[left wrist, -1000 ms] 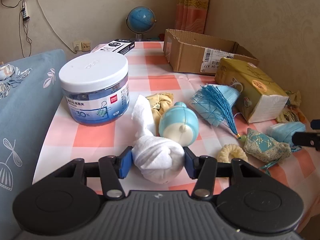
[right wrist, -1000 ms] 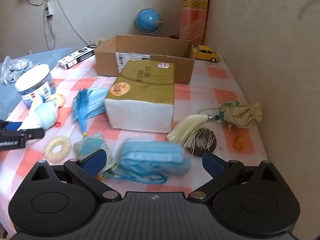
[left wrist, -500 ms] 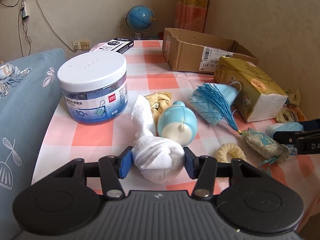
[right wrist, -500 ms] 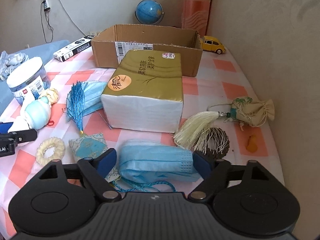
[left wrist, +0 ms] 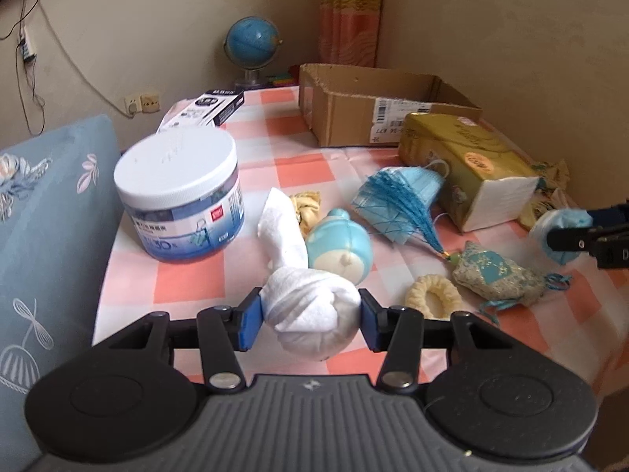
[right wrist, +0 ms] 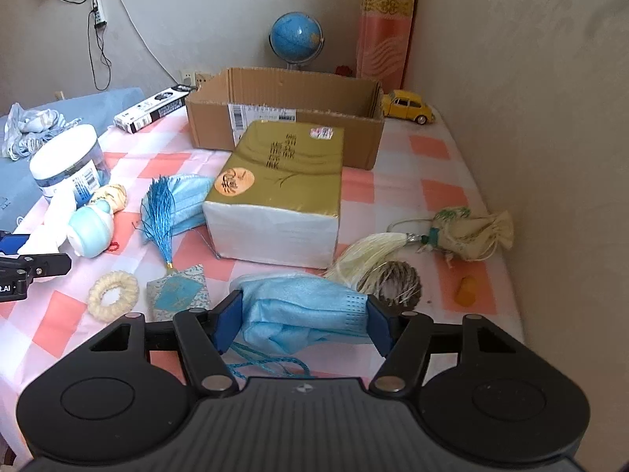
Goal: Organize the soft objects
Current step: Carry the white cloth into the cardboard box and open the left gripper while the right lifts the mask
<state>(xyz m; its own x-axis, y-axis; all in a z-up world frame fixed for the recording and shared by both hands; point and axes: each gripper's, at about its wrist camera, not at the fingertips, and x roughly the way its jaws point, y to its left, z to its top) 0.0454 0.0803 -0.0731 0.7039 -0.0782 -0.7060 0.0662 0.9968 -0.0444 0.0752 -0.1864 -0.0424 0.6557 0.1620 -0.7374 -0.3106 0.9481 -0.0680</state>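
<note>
With the cardboard box [right wrist: 283, 112] apparently empty, little is done: a knotted white cloth [left wrist: 310, 310] is pinched in the closing left gripper [left wrist: 310, 314], a blue face mask [right wrist: 302, 310] in the closing right gripper [right wrist: 302, 320], while other soft pieces are left scattered on the table.

Tablecloth [right wrist: 428, 145]: pink-orange and white checks. Knotted cloth [left wrist: 310, 310]: plain white. Face mask [right wrist: 302, 310]: light blue, dotted edge. Tissue pack [right wrist: 283, 173]: gold top with orange round sticker, white side. Tassel [right wrist: 161, 212]: bright blue. Sachet [left wrist: 495, 275]: teal and beige, gold flecks. Ring [right wrist: 113, 297]: cream. Round toy [left wrist: 340, 246]: pale blue and cream. Jar [left wrist: 179, 196]: white lid, blue label. Box [right wrist: 287, 114]: brown cardboard. Globe [right wrist: 295, 35]: blue. Toy car [right wrist: 409, 106]: yellow. Gripper pads [right wrist: 227, 324]: blue (bodies black).
</note>
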